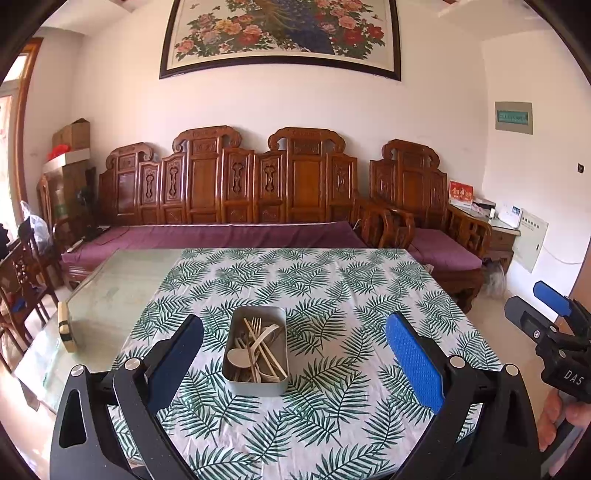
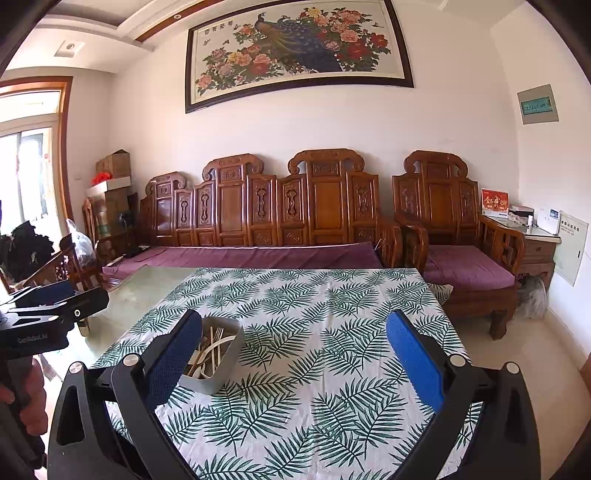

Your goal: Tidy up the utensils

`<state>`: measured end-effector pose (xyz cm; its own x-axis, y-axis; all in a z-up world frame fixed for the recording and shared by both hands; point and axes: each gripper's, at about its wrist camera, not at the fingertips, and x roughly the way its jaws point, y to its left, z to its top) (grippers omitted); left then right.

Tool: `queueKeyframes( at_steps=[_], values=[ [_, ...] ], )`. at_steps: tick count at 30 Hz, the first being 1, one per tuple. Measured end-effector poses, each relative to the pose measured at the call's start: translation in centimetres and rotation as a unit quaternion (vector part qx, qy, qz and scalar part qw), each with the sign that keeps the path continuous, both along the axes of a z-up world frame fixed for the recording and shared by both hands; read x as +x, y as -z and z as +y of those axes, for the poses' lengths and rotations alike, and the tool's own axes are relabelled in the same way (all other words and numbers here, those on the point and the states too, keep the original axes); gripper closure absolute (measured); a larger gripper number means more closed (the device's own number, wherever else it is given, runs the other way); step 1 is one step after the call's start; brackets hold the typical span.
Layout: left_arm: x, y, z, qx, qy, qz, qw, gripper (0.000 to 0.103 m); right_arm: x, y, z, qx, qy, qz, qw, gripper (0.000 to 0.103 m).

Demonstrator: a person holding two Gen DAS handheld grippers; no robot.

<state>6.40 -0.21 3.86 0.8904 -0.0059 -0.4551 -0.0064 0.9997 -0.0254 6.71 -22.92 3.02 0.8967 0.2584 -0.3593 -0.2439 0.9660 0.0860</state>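
In the left wrist view, the left gripper point(image 1: 293, 354) is held above the table with its two blue-padded fingers point(image 1: 413, 362) spread wide, and nothing is between them. A grey rectangular tray point(image 1: 255, 384) stands on the leaf-print tablecloth point(image 1: 332, 288) in the lower middle of the frame, in the gap between the fingers but not touching them. Inside the tray lie pale wooden utensils point(image 1: 258, 347) in a loose pile: a spoon, a fork and some thin sticks can be seen. At the right edge of this frame the right gripper point(image 1: 554, 325) appears, held by a hand point(image 1: 565, 417), well apart from the tray. In the right wrist view, the right gripper point(image 2: 293, 354) is also wide open and holds nothing; only tablecloth shows between its fingers. The same tray point(image 2: 218, 373) is in the lower left of that frame, partly hidden behind the left finger. At the left edge the left gripper point(image 2: 48, 314) is visible. Behind the table, across the middle of both frames, stands a carved wooden sofa point(image 1: 236, 184) with purple cushions, and a flower painting point(image 1: 280, 33) hangs on the wall in the upper part.
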Motion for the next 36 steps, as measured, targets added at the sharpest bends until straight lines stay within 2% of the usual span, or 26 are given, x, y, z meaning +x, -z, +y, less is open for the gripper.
queueKeyframes(
  at_steps=[36],
  values=[
    [-0.01,-0.12,-0.23,0.001,0.002,-0.002,1.0000,0.008,-0.07,0.05,0.07,0.003,-0.001,0.002,1.000,0.003]
  ],
)
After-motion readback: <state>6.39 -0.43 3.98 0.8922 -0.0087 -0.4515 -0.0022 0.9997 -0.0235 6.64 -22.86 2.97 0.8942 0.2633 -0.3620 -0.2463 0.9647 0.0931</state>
